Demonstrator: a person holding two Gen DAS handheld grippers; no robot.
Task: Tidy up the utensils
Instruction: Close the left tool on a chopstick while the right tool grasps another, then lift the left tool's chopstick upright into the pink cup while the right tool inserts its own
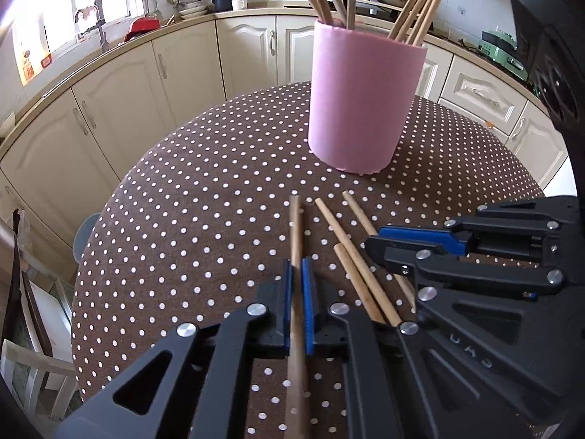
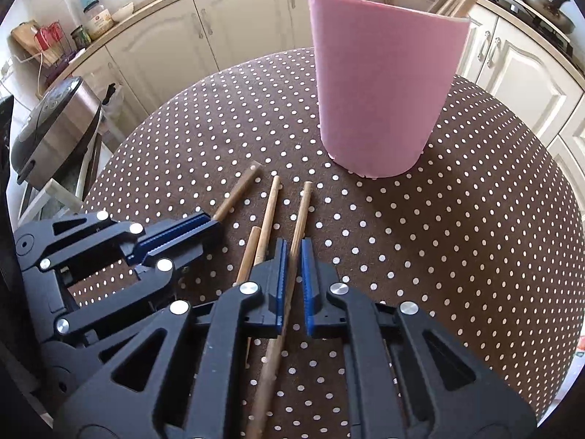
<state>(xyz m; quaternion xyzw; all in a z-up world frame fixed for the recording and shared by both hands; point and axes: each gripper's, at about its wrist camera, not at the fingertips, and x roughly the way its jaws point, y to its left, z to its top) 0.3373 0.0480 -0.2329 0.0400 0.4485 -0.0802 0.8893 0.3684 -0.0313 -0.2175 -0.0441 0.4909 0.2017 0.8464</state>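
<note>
A pink cup (image 1: pixel 362 98) (image 2: pixel 384 84) with several wooden chopsticks stands on the dotted brown tablecloth. My left gripper (image 1: pixel 297 267) is shut on one chopstick (image 1: pixel 295 226) that points toward the cup; it shows at the left of the right wrist view (image 2: pixel 182 232). My right gripper (image 2: pixel 292 248) straddles another chopstick (image 2: pixel 301 212), its jaws narrow with a small gap on the right side; it shows at the right in the left wrist view (image 1: pixel 387 245). Two more chopsticks (image 2: pixel 268 208) (image 2: pixel 248 252) lie between the grippers.
The round table (image 1: pixel 182 197) drops off at the left and far sides. Cream kitchen cabinets (image 1: pixel 120 109) curve behind it. A rice cooker (image 2: pixel 55 124) sits off the table's left. A chair (image 1: pixel 22 329) stands low left.
</note>
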